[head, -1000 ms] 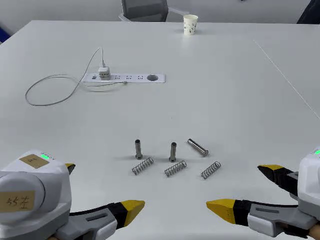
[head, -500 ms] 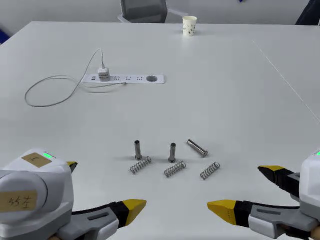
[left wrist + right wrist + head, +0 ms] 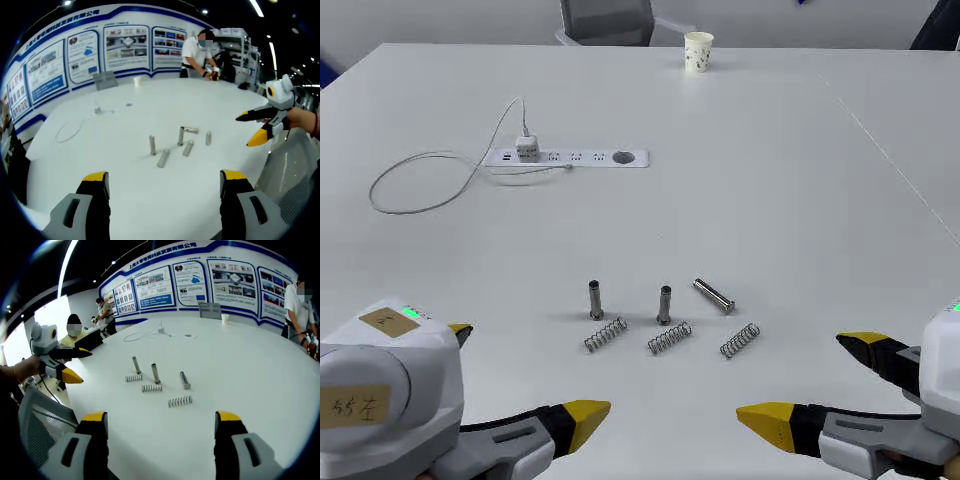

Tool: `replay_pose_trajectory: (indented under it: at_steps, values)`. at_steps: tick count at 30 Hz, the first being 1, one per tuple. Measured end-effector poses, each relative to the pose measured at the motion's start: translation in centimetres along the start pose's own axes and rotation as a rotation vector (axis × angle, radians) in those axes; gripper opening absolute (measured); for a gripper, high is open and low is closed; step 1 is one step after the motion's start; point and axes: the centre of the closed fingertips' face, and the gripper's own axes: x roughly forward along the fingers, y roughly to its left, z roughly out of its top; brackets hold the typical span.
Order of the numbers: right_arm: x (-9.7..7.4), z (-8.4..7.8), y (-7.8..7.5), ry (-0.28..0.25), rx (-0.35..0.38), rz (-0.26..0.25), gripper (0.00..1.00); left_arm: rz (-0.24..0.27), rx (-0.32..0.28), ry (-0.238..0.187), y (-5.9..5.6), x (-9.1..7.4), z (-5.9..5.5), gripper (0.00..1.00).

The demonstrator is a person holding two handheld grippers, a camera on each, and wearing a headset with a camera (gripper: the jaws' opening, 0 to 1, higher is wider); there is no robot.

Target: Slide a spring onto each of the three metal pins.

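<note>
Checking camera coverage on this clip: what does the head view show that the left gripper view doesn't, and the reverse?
The head view adds the grey housing of the left gripper, with paper labels and a green light. The left gripper view adds wall display boards, a standing person and ceiling lights. Both share the white table, two upright pins and one lying pin, three loose springs, the looped cable, and the right gripper, jaws open.

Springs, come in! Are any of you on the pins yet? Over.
Left gripper and right gripper open, hovering short of the parts. Three springs lie loose beside the pins, none threaded. Power strip far behind.
</note>
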Motion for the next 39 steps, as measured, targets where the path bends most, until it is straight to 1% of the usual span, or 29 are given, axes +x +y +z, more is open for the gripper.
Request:
replay_pose_trajectory:
  at_steps: [4, 8, 19, 21, 27, 32, 39]
  values:
    - [0.0, 0.0, -0.1, 0.008, 0.001, -0.003, 0.84, -0.003, 0.001, -0.006, -0.1, 0.0, 0.1, 0.93]
    - [0.1, 0.2, -0.4, 0.008, 0.002, -0.007, 0.82, -0.005, 0.001, -0.009, -0.2, 0.1, 0.2, 0.93]
    - [0.9, 1.3, -1.3, 0.006, -0.021, -0.015, 0.75, -0.015, -0.004, -0.024, -0.5, 0.3, 0.3, 0.93]
    - [1.2, 1.7, -1.4, 0.001, -0.03, -0.016, 0.73, -0.019, -0.003, -0.025, -0.6, 0.3, 0.3, 0.92]
    - [2.2, 2.3, -2.4, 0.008, -0.034, -0.026, 0.64, -0.027, -0.003, -0.023, -0.9, 0.6, 0.3, 0.92]
    - [3.1, 3.0, -3.0, 0.009, -0.038, -0.03, 0.61, -0.028, -0.002, -0.024, -1.0, 0.7, 0.3, 0.91]
    - [4.4, 3.7, -3.8, 0.015, -0.05, -0.025, 0.57, -0.032, -0.001, -0.024, -1.1, 0.9, 0.3, 0.9]
